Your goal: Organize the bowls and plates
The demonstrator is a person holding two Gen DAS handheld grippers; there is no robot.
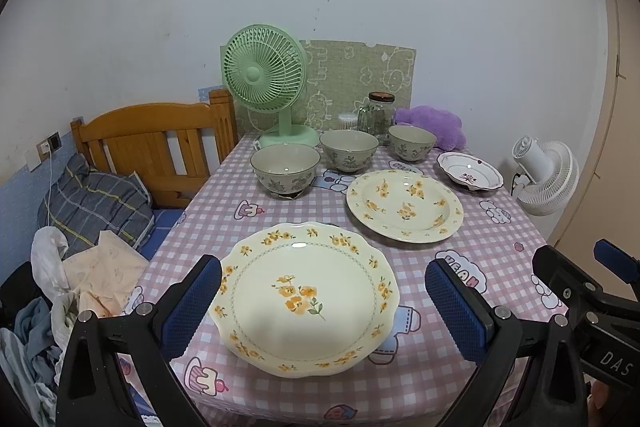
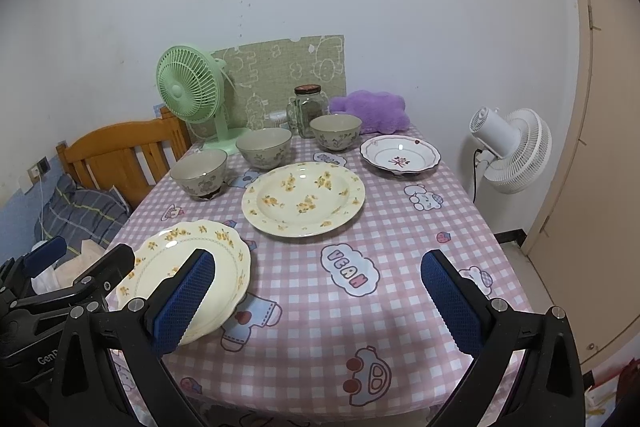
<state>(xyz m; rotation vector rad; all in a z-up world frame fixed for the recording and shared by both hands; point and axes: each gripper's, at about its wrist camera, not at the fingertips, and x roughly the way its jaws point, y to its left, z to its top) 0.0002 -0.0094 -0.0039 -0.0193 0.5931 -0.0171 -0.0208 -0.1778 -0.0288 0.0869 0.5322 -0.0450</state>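
Note:
A scalloped cream plate with yellow flowers (image 1: 306, 297) (image 2: 188, 267) lies near the table's front left. My left gripper (image 1: 323, 301) hovers open above it, its blue pads straddling the plate. A round yellow-flowered deep plate (image 1: 404, 205) (image 2: 303, 198) sits behind it. A small white dish with a red rim (image 1: 469, 171) (image 2: 400, 153) rests at the back right. Three grey floral bowls (image 1: 285, 167) (image 1: 349, 149) (image 1: 412, 142) line the back, also seen as bowls (image 2: 199, 171) (image 2: 264, 147) (image 2: 335, 131). My right gripper (image 2: 318, 297) is open over bare tablecloth, holding nothing.
A pink checked tablecloth (image 2: 400, 235) covers the table. At the back stand a green fan (image 1: 264, 75), a glass jar (image 1: 376, 113), a purple plush cushion (image 2: 370, 111). A white fan (image 2: 510, 147) is off the right edge, a wooden bed frame (image 1: 160, 139) and clothes at the left.

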